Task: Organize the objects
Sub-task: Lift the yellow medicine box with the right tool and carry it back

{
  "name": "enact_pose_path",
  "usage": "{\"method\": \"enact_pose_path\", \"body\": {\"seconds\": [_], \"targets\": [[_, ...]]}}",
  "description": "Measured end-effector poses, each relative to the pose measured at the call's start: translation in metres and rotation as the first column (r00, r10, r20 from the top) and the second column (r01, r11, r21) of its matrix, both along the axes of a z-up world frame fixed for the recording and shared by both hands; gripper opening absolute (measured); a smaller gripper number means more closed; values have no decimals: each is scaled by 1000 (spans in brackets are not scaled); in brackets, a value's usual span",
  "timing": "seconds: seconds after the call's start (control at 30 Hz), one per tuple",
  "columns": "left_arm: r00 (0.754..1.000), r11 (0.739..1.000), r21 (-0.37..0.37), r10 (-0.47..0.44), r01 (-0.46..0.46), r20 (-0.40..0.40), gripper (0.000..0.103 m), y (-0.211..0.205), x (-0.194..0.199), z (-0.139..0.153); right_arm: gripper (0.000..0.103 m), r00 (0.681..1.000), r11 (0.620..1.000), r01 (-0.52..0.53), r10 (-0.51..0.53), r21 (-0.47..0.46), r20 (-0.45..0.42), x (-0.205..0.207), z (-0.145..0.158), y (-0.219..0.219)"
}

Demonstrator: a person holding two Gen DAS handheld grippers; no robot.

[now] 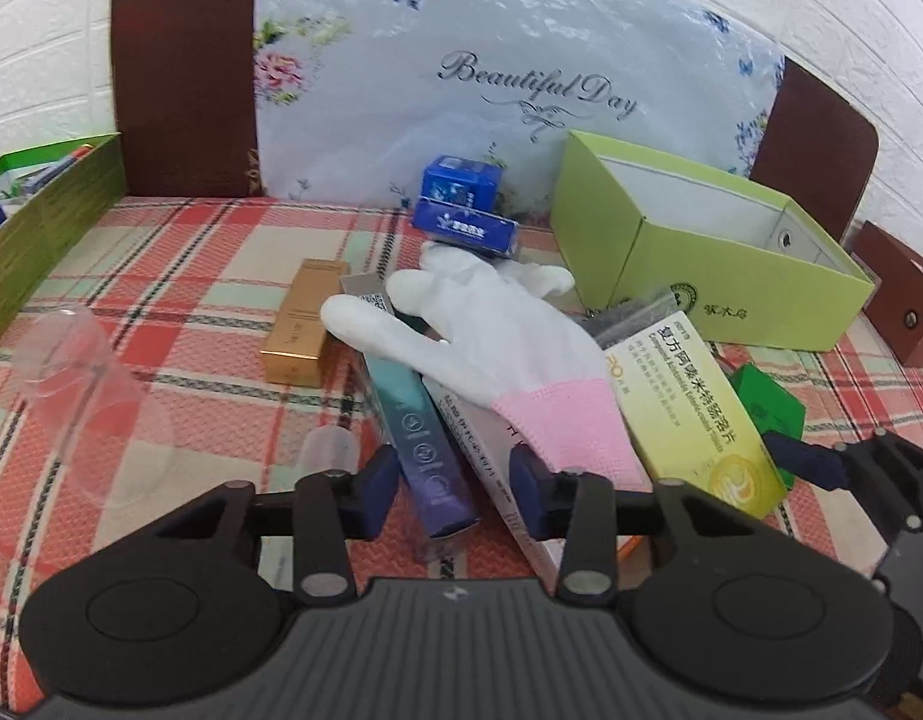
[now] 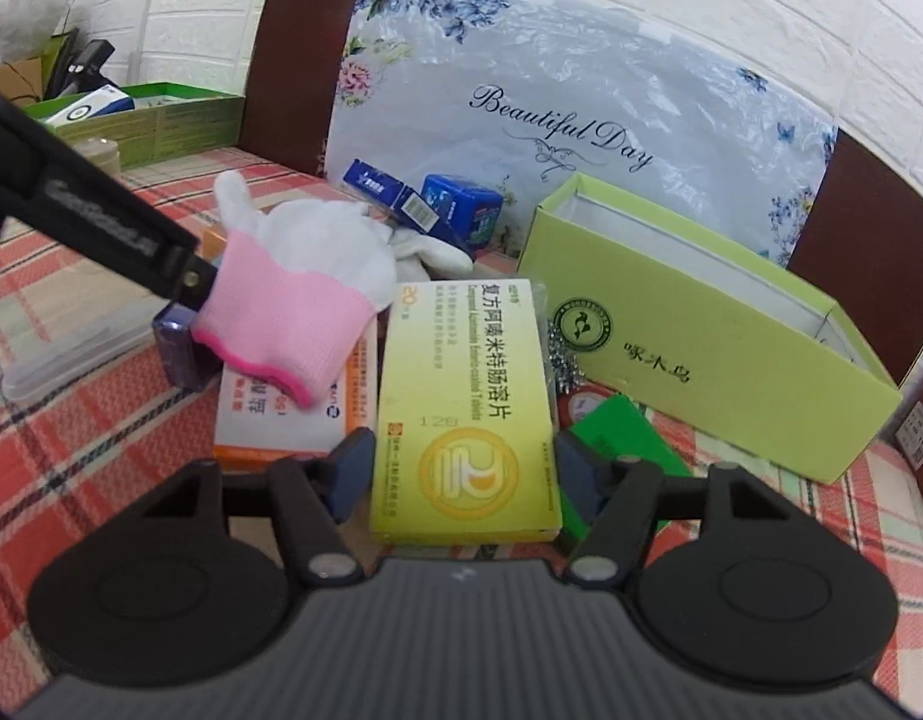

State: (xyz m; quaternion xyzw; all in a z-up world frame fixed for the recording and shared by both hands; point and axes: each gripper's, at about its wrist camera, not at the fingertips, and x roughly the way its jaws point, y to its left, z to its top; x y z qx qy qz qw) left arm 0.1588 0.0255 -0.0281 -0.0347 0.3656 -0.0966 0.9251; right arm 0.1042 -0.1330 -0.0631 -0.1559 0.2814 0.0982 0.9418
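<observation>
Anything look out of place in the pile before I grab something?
Yes: a white glove with pink cuff lies draped over the medicine boxes, hiding several. A clear plastic cup lies tipped on its side on the plaid cloth. The green box sits open.

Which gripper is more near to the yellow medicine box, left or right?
Right. The right gripper is open around the yellow box. The left gripper is further left, by the glove.
</observation>
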Motion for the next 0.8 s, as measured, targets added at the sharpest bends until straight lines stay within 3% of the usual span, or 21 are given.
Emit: {"method": "enact_pose_path", "body": {"seconds": [0.07,0.23,0.3,0.6,0.67,0.73,0.8], "targets": [[1000,1000,-9,-10,10,5,36,0,0,-1,65,1000,1000,1,-1,14,-16,-5,2,-5],[1000,998,-58,-30,30,-2,7,6,-15,-1,65,997,995,29,-22,99,-71,-32,12,-19],[999,996,-73,-49,49,-8,0,9,-25,0,65,995,991,41,-28,130,-97,-49,15,-26],[982,983,-96,-163,154,-95,0,-3,-94,-6,65,985,982,100,-75,158,-156,-126,23,-64],[981,985,-71,-166,160,-99,5,-7,-107,-8,65,983,980,117,-92,160,-157,-135,24,-70],[987,990,-7,-138,138,-86,21,-10,-109,-10,66,981,979,127,-101,158,-163,-140,23,-74],[994,996,29,-85,87,-75,37,-12,-104,-9,78,982,979,138,-116,149,-151,-142,22,-74]]}}
